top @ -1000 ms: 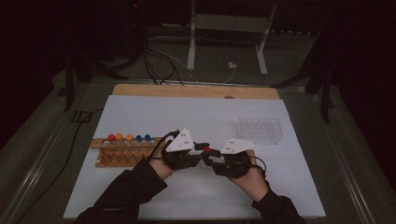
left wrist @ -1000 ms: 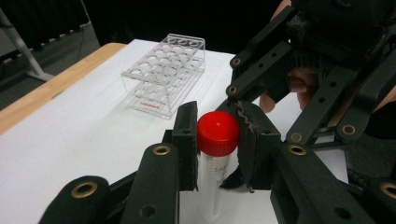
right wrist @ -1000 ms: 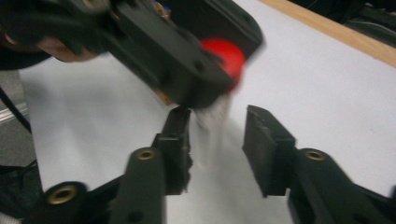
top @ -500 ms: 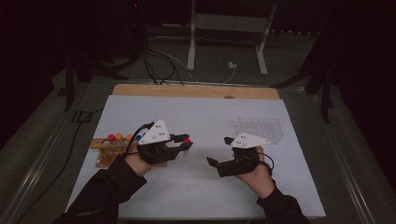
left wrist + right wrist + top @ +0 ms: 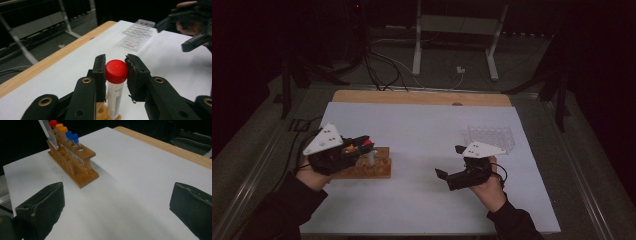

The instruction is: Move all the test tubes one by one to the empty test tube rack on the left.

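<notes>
Against the picture from half a second ago, we see our left gripper (image 5: 362,145) drawn back to the wooden rack (image 5: 371,167), where before it sat a little past the rack's right end, toward the middle of the sheet. Our right gripper (image 5: 451,161) has hardly shifted and remains well right of the rack, between it and the clear plastic tray (image 5: 492,137). A second ago both grippers met close together just right of the rack; now they are well apart.

In the left gripper view our left gripper's jaws are pinching the red-capped tube (image 5: 116,72): one black jaw presses each side of the red cap, and the clear tube body hangs straight down between them, its lower end at the rack's top rail. From the high view the tube sits over the rack, near its right end.

In the right gripper view our right gripper (image 5: 117,207) has its jaws spread wide, with bare white sheet (image 5: 140,170) between them, gripping nothing and touching nothing. Beyond them stands the rack (image 5: 75,162), with orange-capped tubes (image 5: 61,128) and blue-capped tubes (image 5: 72,136) upright in a row.

The white sheet covers the surface (image 5: 422,97), whose wooden edge shows behind the rack.
</notes>
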`<state>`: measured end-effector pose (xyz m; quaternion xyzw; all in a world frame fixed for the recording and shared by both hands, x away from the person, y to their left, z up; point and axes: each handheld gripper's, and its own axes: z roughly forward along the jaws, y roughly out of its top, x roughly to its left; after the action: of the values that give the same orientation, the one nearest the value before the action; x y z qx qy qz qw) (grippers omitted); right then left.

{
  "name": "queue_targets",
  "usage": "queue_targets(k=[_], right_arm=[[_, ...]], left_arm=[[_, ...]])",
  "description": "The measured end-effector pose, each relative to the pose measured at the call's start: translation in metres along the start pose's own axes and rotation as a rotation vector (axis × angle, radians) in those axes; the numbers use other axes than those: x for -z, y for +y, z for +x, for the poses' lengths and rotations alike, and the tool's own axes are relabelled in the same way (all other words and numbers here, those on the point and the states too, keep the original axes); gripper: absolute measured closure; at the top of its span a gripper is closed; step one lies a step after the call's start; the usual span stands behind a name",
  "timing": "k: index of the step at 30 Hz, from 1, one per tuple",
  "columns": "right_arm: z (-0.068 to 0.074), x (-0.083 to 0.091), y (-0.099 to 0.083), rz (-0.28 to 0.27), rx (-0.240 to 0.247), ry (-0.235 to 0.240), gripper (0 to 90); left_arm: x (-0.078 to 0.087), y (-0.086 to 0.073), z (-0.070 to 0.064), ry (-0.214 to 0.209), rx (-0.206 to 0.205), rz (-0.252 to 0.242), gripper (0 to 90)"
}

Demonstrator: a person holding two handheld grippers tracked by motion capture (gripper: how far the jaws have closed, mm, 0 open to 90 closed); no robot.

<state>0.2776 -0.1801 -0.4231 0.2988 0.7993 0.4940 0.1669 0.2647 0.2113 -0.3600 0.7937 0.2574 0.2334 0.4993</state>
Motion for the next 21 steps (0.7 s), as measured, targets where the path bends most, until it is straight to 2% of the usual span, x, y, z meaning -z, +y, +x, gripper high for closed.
queue_targets(k=[7,10,16,21], right_arm=[[-0.001,0.000,0.000,-0.001,0.003,0.001,0.0],[-0.001,0.002,0.000,-0.006,0.003,-0.001,0.0],[-0.002,0.004,0.001,-0.017,0.002,-0.008,0.0],[-0.002,0.003,0.001,-0.014,0.006,-0.005,0.0]], left_arm=[[0.037,-0.015,0.021,0.103,0.047,-0.004,71.9],[0.049,-0.022,0.030,0.160,0.061,-0.002,71.9],[0.059,-0.038,0.049,0.245,0.098,0.012,71.9],[0.059,-0.052,0.067,0.305,0.140,-0.003,71.9]])
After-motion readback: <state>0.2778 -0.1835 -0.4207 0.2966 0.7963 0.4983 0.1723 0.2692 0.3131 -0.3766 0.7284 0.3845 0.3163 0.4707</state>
